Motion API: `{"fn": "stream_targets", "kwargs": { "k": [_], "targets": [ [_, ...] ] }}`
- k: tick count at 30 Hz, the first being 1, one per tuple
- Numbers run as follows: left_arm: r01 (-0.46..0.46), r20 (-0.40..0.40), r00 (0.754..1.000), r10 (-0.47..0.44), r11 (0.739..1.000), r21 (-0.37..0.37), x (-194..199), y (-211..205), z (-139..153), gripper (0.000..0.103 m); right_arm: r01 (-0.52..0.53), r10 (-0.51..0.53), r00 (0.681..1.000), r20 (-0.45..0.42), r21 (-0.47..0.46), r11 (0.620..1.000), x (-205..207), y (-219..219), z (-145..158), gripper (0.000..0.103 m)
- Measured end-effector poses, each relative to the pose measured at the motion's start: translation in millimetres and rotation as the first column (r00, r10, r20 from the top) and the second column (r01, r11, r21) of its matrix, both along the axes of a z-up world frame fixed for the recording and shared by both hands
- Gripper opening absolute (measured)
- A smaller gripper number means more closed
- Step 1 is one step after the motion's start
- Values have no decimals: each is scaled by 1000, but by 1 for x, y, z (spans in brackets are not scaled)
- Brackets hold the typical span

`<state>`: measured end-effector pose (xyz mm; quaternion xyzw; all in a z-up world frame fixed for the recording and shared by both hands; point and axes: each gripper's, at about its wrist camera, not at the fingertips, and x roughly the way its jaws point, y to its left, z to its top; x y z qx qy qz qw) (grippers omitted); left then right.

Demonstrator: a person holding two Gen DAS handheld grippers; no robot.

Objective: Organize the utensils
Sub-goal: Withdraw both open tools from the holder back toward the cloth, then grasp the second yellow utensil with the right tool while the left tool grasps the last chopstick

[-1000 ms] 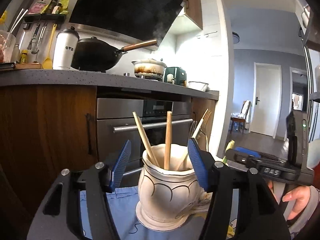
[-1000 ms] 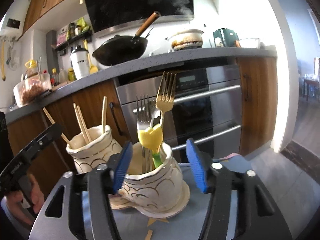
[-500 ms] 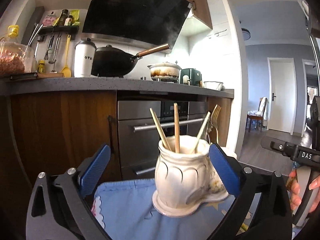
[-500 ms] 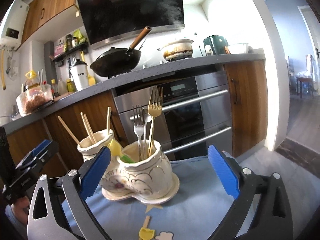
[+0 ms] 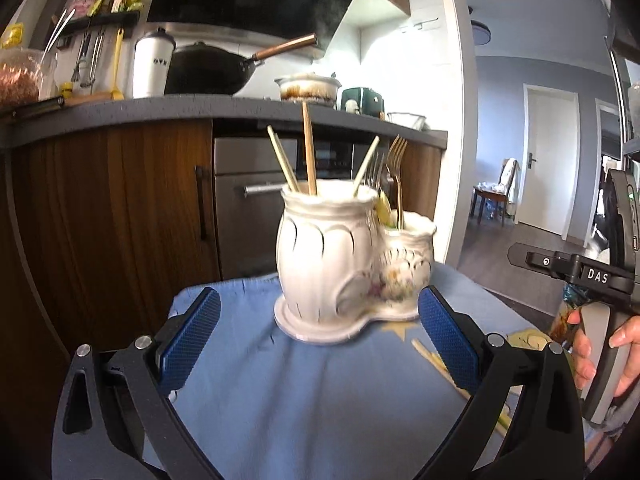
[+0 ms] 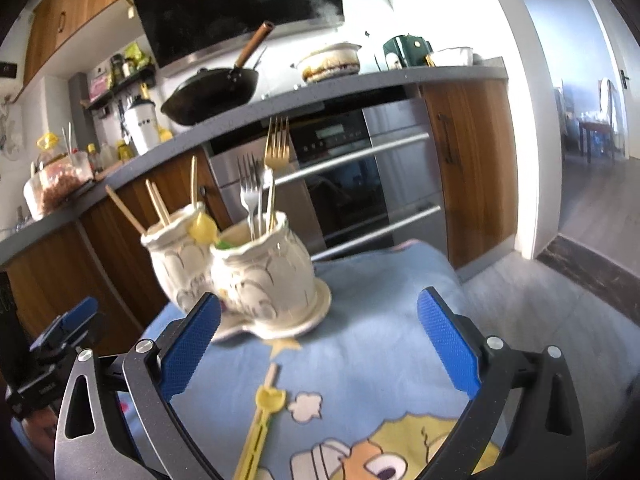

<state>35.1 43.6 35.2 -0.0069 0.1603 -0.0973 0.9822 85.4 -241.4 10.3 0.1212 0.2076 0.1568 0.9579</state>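
**Both jaws spread, twin-pot holder ahead**

Left gripper (image 5: 318,342): jaws spread wide, nothing between the blue ribbed pads. Right gripper (image 6: 318,344): likewise spread and bare.

Ahead of the left jaws, centred and clear of both pads: a glazed white ceramic utensil holder (image 5: 332,256), two bulbous fluted pots joined on one lobed saucer base, standing on a blue cartoon-print cloth (image 5: 304,396) over the table. Taller pot: wooden chopsticks (image 5: 308,148) leaning apart. Lower pot, toward the right pad: forks (image 5: 394,156), one gold, others silver.

Seen from the right wrist: same holder ahead and toward the left pad, forks nearer, a yellow tulip-shaped piece (image 6: 203,227) at the seam between the pots. Shown properly only here: a yellow plastic utensil with a tulip end (image 6: 260,420) lying flat on the cloth between the jaws, nearer the left pad. Only in the left view: a hand (image 5: 608,356) gripping the other tool's handle, beyond the right pad.
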Motion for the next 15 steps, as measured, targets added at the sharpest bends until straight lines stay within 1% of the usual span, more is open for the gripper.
{"fn": "stream_targets", "kwargs": {
  "k": [1, 4, 7, 10, 12, 14, 15],
  "targets": [
    [0, -15, 1000, 0, 1000, -2, -2, 1, -2, 98, -5, 5, 1000, -9, -10, 1000, -2, 1, -2, 98],
    [4, -22, 1000, -5, 1000, -18, -10, 4, -4, 98, -31, 28, 998, -52, -43, 999, -6, 6, -12, 98],
    [14, -78, 997, -16, 999, -35, -10, 6, -10, 98, -69, 63, 993, -97, -59, 996, -9, 11, -20, 98],
    [21, -123, 992, -24, 1000, -20, -6, 4, -18, 98, -108, 94, 985, -143, -93, 990, -11, 20, -27, 96],
    [23, -133, 991, -24, 1000, -6, -6, 2, -22, 98, -137, 118, 979, -166, -107, 985, -13, 27, -32, 95],
    [24, -149, 989, -24, 1000, 1, -4, 0, -26, 98, -160, 137, 974, -181, -115, 980, -13, 32, -34, 91],
    [28, -158, 987, -28, 1000, 3, -2, -1, -29, 98, -171, 147, 971, -187, -122, 978, -14, 35, -35, 84]
  ]
}}
